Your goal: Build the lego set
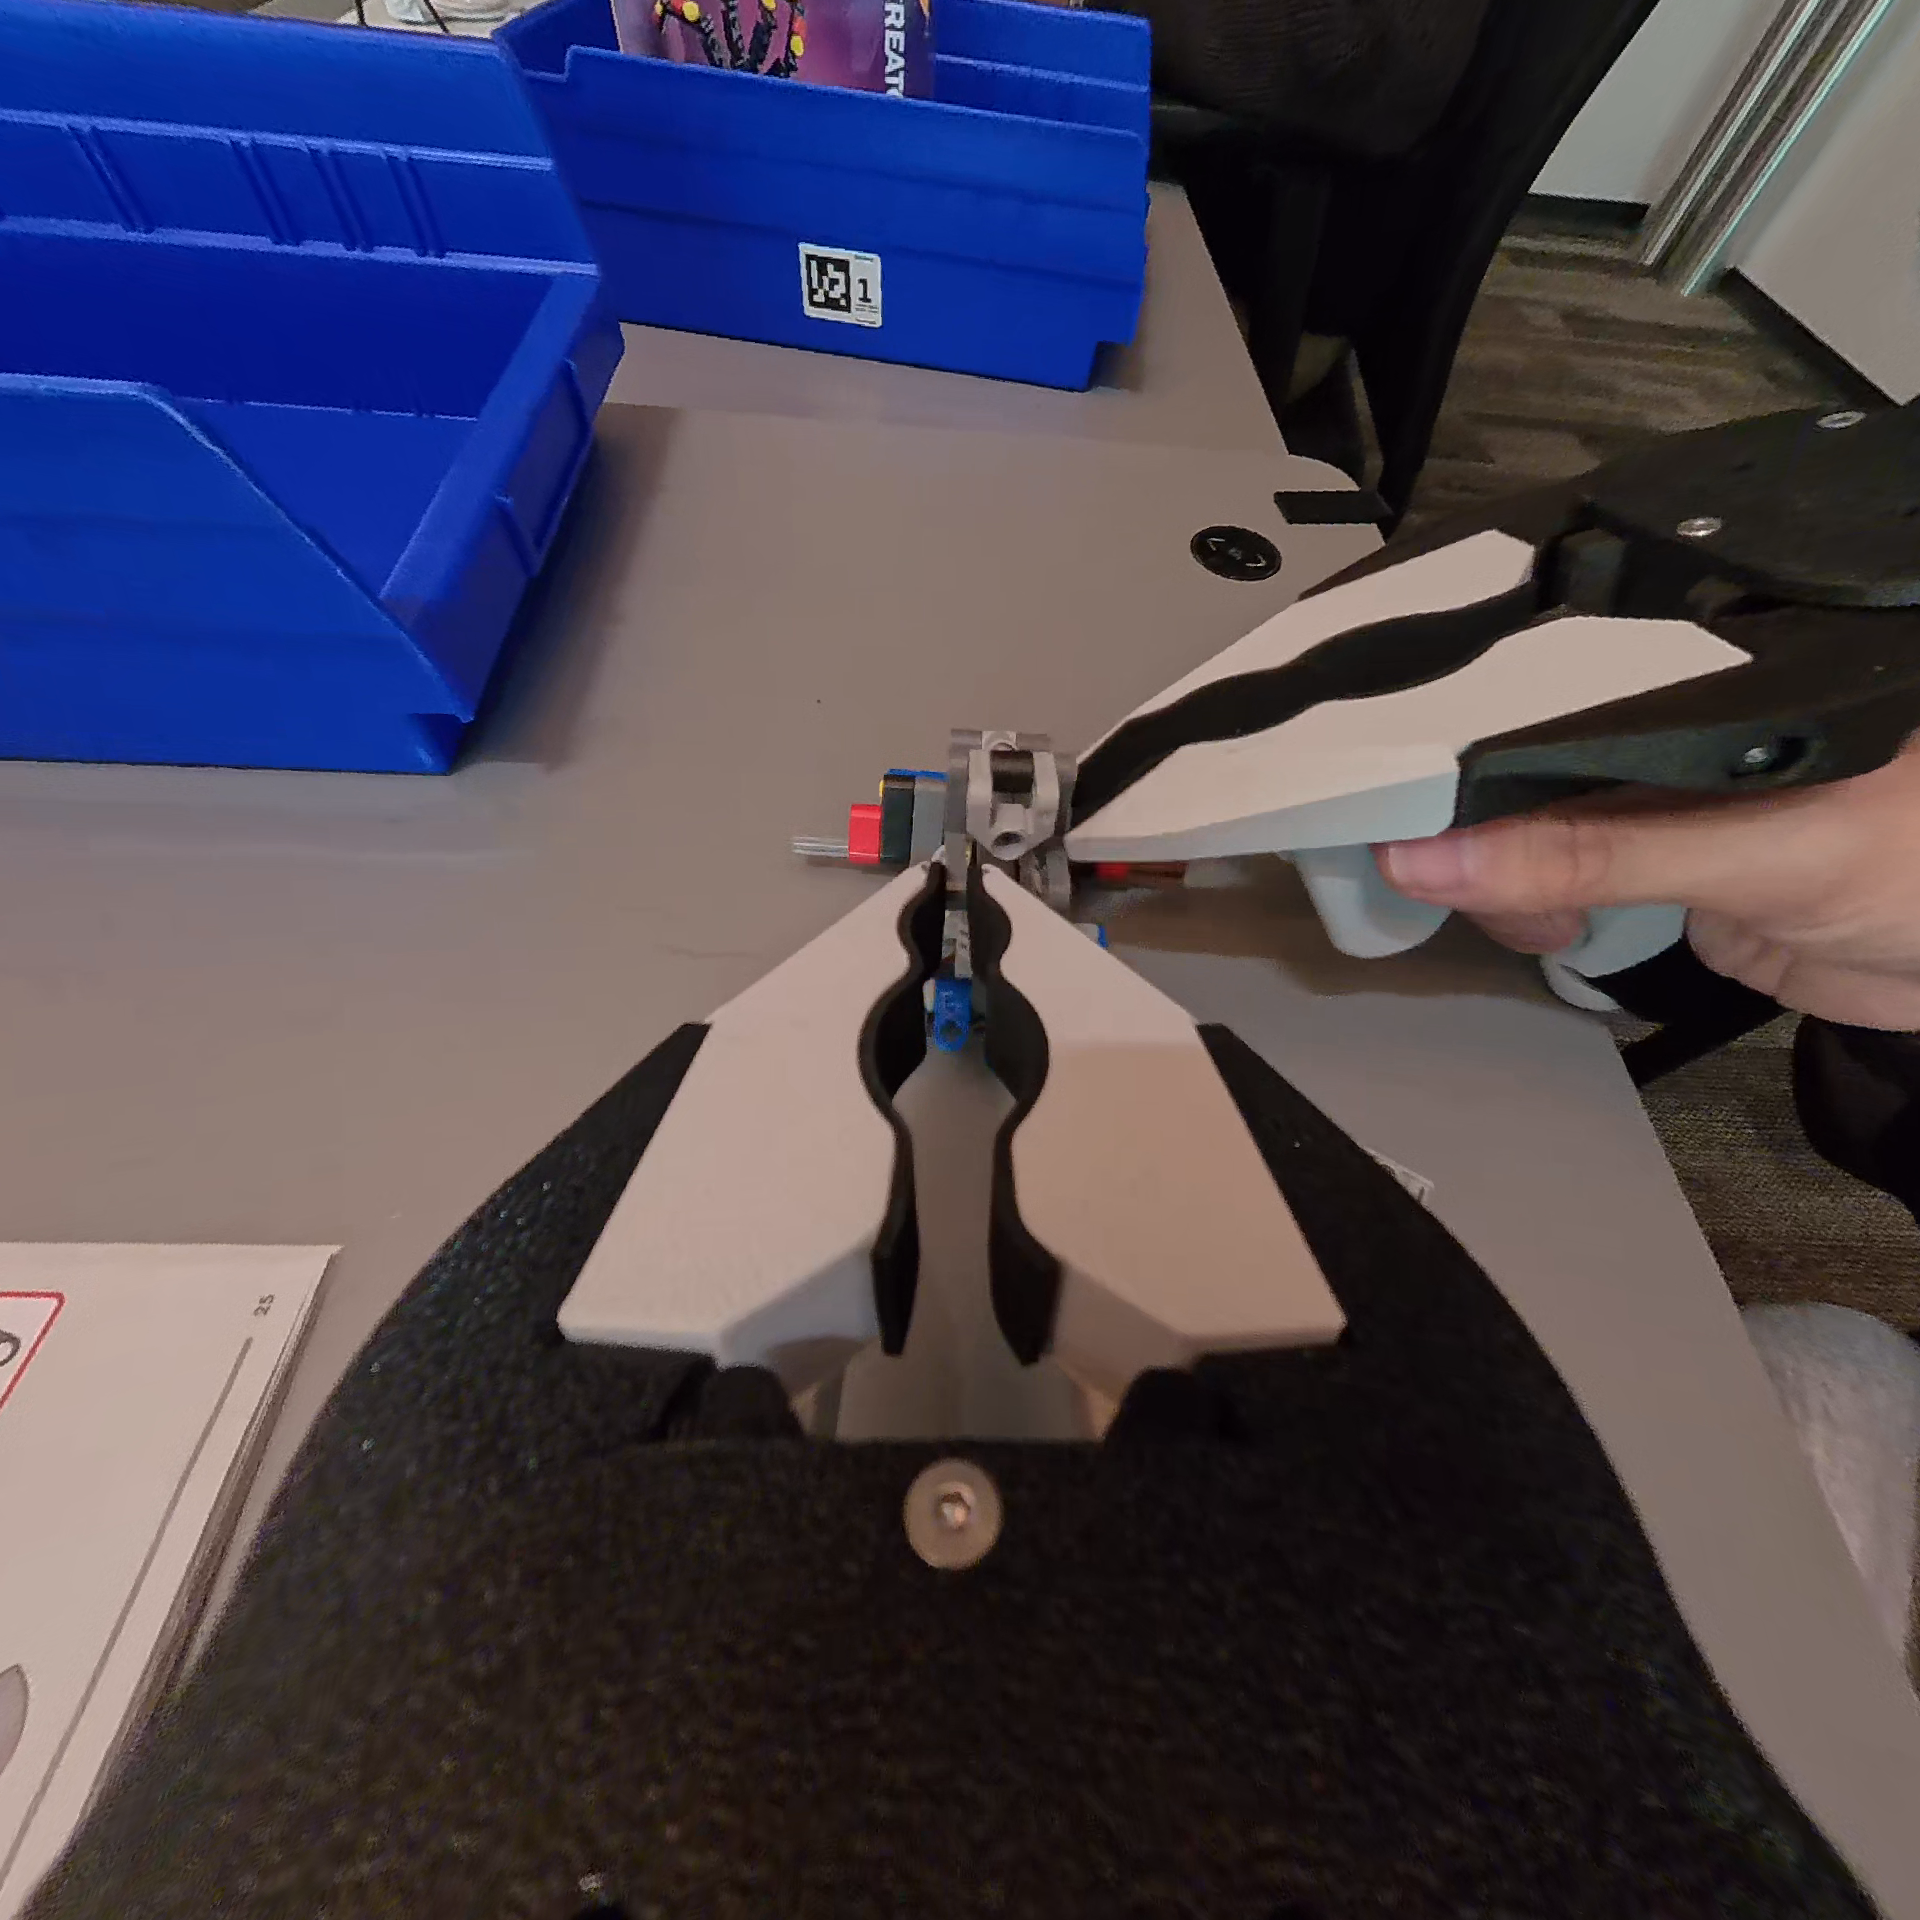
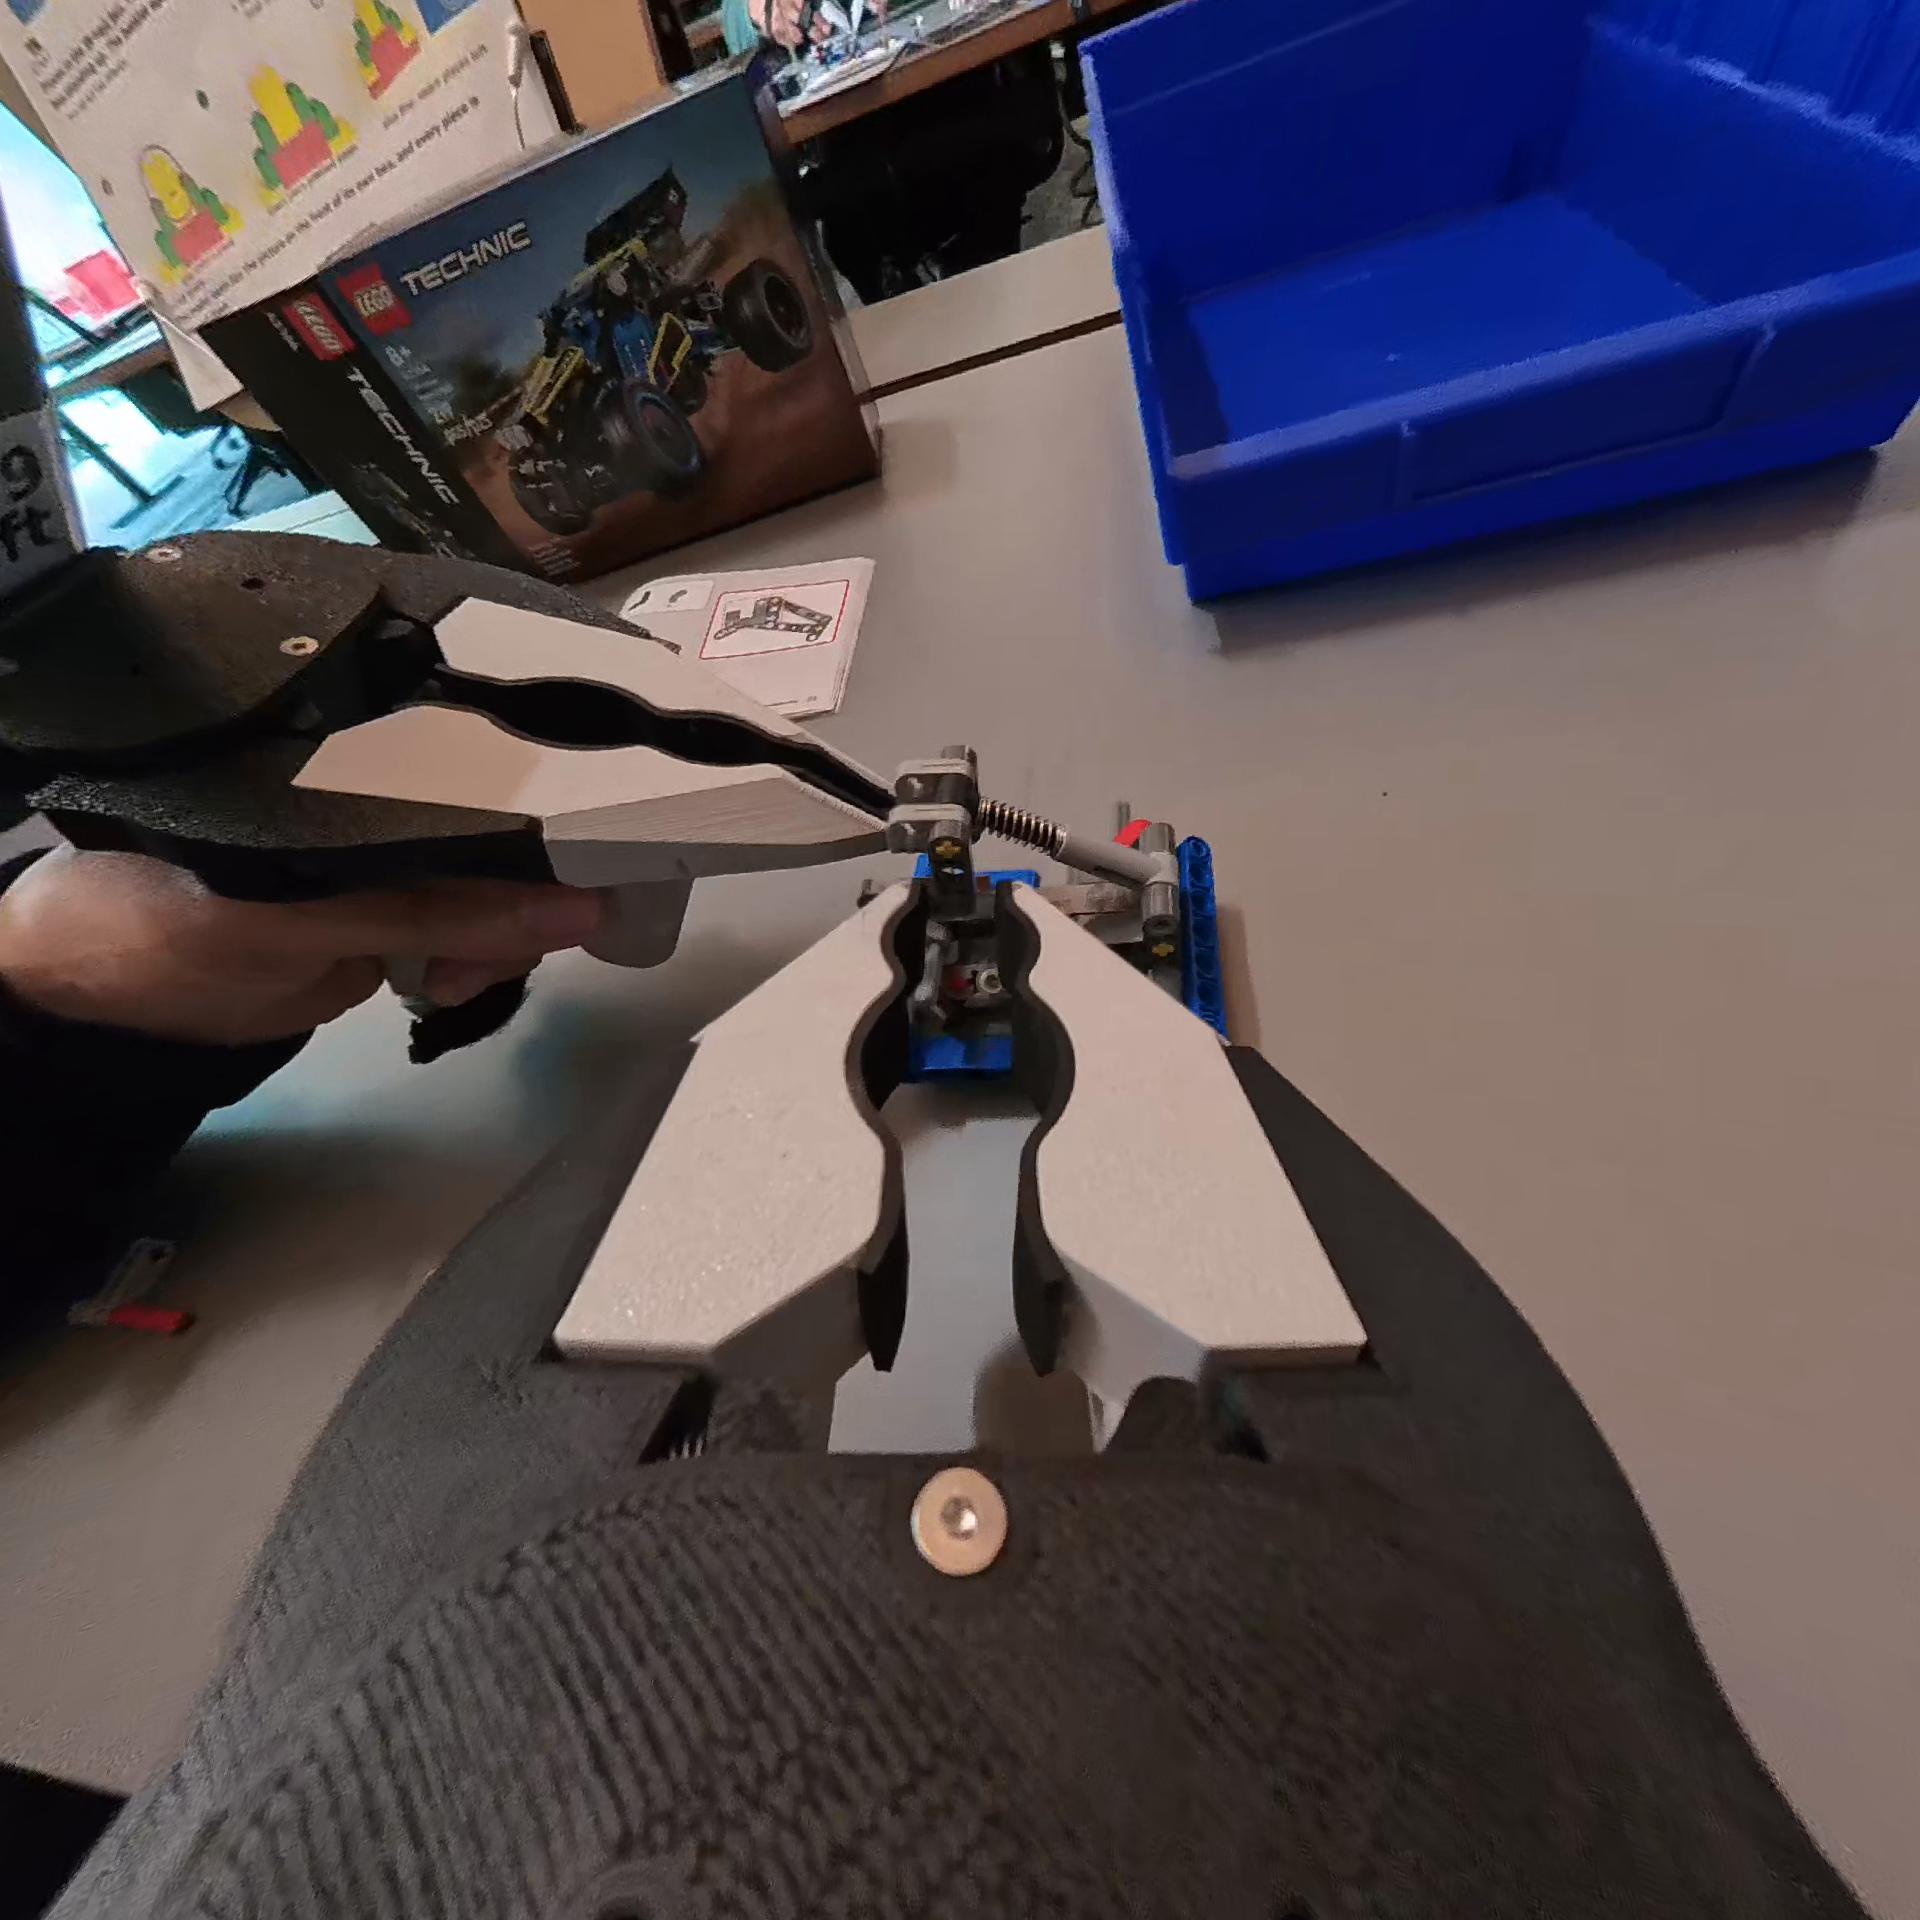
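1. Left gripper (image 1: 956,888): your largest tool in its own wrist view. Its jaws are drawn together on the grey connector (image 2: 935,795) at the raised end of the brick model (image 2: 1195,914), both tips pressing that piece.
2. Right gripper (image 2: 961,899): you hold it by its trigger with your hand (image 1: 1714,894). It reaches in from the opposite side, its jaws nearly together and clamped on the model's dark upright part just below the connector.
3. Grey table (image 1: 520,987): it carries everything listed here.
4. Blue bins (image 1: 260,468): two stand at the far left of the left wrist view. One more open blue bin (image 2: 1455,312) shows in the right wrist view, well apart from the model.
5. Printed toy box (image 2: 582,384): it stands upright behind your left gripper.
6. Instruction booklet (image 2: 769,634): it lies flat between the box and the model.
7. Brick model: it rests on the table between your two grippers, blue beam along one side.
8. Coil spring (image 2: 1023,826): it slants down from the connector to a grey rod.
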`<state>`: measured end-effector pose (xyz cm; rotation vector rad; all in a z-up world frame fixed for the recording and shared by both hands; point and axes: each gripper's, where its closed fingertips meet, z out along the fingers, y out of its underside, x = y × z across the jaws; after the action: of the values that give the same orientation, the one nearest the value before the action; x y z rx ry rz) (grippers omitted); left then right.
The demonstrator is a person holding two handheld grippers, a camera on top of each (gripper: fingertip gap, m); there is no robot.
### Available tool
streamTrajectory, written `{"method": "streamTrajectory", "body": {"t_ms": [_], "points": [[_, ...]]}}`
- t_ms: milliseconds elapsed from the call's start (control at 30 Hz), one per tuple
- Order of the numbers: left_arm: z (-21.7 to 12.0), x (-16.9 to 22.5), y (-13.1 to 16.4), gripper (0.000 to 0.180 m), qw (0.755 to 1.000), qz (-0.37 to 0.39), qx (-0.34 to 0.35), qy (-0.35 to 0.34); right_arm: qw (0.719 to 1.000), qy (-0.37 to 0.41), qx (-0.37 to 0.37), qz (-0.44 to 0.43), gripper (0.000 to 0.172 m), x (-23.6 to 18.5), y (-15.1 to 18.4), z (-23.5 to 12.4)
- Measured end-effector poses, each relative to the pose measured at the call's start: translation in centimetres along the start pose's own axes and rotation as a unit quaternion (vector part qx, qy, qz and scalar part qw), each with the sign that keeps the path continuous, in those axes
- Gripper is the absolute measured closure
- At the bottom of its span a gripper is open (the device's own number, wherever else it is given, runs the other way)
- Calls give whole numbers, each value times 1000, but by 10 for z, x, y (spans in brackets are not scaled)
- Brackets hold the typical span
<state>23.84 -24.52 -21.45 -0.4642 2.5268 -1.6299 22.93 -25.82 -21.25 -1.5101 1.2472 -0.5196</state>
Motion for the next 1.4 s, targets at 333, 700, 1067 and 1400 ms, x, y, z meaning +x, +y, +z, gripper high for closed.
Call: {"method": "streamTrajectory", "body": {"t_ms": [333,700,1067,1400], "points": [[0,0,2,180,1000,3,8,15,1000,-15,3,-7,161,-5,-1,0],[-5,0,15,155,996,73,-42,19,1000,-15,-6,-1,167,-2,0,3],[22,14,28,130,991,84,-83,65,999,-35,-6,17,167,-2,-2,5],[4,4,37,144,992,83,-93,23,998,-63,-23,2,167,-22,4,11]]}}
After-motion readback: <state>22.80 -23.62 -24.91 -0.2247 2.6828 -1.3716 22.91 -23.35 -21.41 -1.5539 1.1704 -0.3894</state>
